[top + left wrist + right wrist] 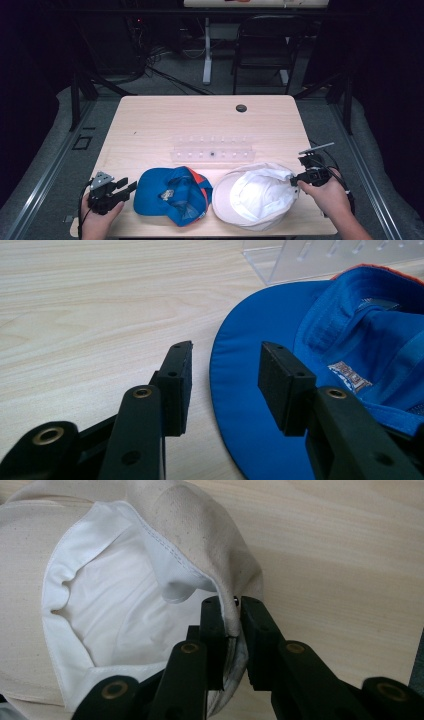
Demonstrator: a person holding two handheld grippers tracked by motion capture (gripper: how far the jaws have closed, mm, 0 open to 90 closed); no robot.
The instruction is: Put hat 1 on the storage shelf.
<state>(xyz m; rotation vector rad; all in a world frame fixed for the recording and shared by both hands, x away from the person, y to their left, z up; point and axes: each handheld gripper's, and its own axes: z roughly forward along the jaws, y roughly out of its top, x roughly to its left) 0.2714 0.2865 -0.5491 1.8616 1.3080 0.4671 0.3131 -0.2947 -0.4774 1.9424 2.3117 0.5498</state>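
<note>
The white cap (257,196) lies upside down on the near right part of the desk (200,120), its lining facing up, and my right claw (231,611) is clenched on its rear rim at about three o'clock of the cap, with the cream fabric pinched between the two pads. I judge the bite to be shallow: only the folded edge is caught, so before I lift I would keep the pull slow and level, letting the crown follow rather than yanking the seam out of the grip. The blue cap (172,195) sits just beside the white one at its nine o'clock, also upside down, and the two look almost touching, so I would draw the white cap away toward three o'clock first to avoid dragging its neighbour. My left claw (225,377) is released, its pads standing apart on either side of the blue cap's brim edge without pressing it; I would push it a little deeper over the brim before closing. The clear rack (212,150) at twelve o'clock of both caps stands near, so I would lift well clear of it.
</note>
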